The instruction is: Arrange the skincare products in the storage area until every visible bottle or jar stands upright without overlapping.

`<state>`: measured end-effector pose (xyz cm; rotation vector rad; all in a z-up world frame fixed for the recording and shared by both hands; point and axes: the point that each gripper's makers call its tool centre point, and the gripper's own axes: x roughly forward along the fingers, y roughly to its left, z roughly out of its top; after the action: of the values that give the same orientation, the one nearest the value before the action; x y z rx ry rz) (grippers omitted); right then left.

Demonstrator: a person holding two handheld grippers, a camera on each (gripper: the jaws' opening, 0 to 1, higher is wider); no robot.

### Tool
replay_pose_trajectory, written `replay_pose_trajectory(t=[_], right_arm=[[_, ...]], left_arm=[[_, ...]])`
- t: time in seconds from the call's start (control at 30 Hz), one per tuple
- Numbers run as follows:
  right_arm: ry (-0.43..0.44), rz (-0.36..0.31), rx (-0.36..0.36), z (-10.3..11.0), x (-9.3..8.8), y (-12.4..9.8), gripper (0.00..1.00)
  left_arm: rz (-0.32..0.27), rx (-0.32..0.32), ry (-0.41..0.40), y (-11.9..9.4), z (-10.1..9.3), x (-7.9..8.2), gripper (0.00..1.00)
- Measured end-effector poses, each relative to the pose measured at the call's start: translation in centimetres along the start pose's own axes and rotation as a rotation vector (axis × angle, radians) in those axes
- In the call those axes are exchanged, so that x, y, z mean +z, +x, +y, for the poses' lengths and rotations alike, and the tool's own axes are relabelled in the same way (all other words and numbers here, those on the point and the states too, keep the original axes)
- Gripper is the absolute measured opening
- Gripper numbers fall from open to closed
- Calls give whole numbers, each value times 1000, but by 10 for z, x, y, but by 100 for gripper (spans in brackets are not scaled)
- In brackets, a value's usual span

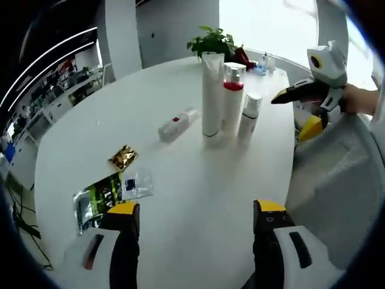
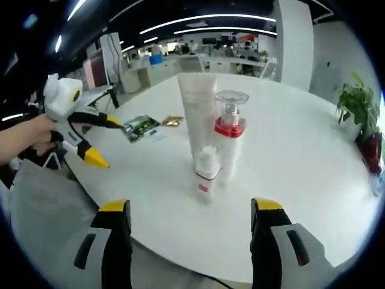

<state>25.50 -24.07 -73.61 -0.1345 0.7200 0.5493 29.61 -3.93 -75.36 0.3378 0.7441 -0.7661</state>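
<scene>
So both grippers [image 1: 195,232] [image 2: 189,232] hang open, empty; tube [image 1: 212,93] and two bottles [image 1: 233,96] stand upright, probably leaving the toppled bottle [image 1: 176,125].

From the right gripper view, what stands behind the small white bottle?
Directly behind the small white bottle stand the red-collared pump bottle and the tall white tube, both upright. Their bases are partly covered by it. Beyond them, bare table.

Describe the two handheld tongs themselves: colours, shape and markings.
Both are white plastic bodies with black jaws tipped in yellow. The left tongs show a dark slot on each white jaw housing, as do the right tongs. Seen from the side, the right tongs have long, tapering black jaws ending in yellow wedges, with a bare hand gripping behind.
</scene>
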Motion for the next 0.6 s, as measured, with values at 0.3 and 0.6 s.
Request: replay_pose_trajectory(t=[0.3, 0.6], right_arm=[[12, -10, -1, -2, 1, -1, 80], [48, -11, -7, -6, -1, 0, 80]], left_arm=[[33, -23, 53, 21, 13, 11, 72], [41, -36, 106, 37, 25, 24, 71]])
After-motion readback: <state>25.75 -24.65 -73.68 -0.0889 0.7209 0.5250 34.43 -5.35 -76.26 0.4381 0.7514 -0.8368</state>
